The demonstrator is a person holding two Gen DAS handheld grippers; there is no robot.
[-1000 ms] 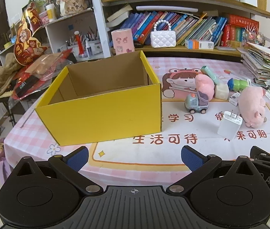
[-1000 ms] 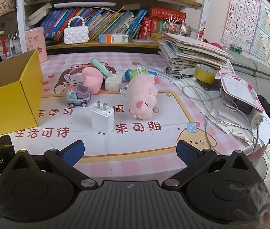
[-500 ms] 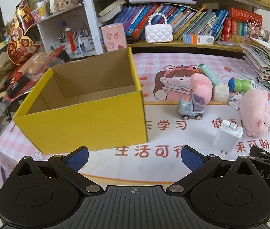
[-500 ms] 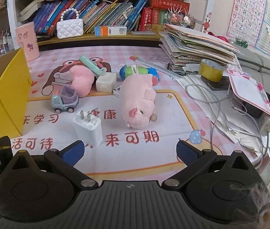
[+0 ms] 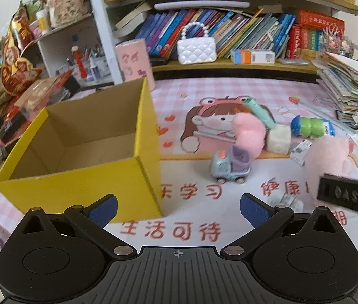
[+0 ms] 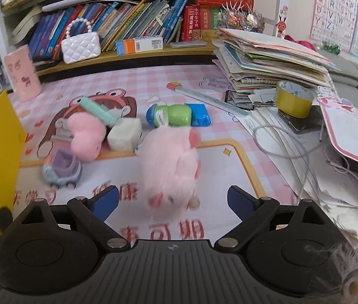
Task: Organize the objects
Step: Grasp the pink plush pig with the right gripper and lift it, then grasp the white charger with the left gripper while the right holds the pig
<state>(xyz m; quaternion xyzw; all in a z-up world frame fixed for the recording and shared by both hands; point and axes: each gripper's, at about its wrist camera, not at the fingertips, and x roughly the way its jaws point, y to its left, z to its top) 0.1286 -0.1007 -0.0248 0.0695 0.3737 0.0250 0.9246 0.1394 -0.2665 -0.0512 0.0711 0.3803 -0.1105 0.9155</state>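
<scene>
pink plush pig point(image 6: 170, 169): lies on the printed table mat point(image 6: 229, 177), head toward the camera, just ahead of the right gripper point(image 6: 171, 197) and lined up with its gap.
right gripper jaws: have just been closing a little, stand wide; the pig's head end is at or just between the tips, the pads not pressing on it.
left gripper point(image 5: 178, 209): jaws spread wide, nothing between them, over the mat beside the yellow box point(image 5: 82, 152).
yellow box: open top, looks empty, at the mat's left; likely the drop spot.
handling, pig: judged light, soft and squashy, not fragile; fur should give the pads grip and will compress.
where to grip: across the fat mid-body, side to side; ears or tail would likely slip out.
other loose items: toy truck point(image 5: 230, 167), small pink plush point(image 6: 86, 136), white cube point(image 6: 124, 135), green bottle point(image 6: 170, 115).
left view only: box interior, right gripper's body point(image 5: 348, 196) cutting in over the pig.
right view only: pig's whole shape, tape roll point(image 6: 295, 98), paper stack point(image 6: 267, 60).
charger: blurred in left view, hidden in right.
</scene>
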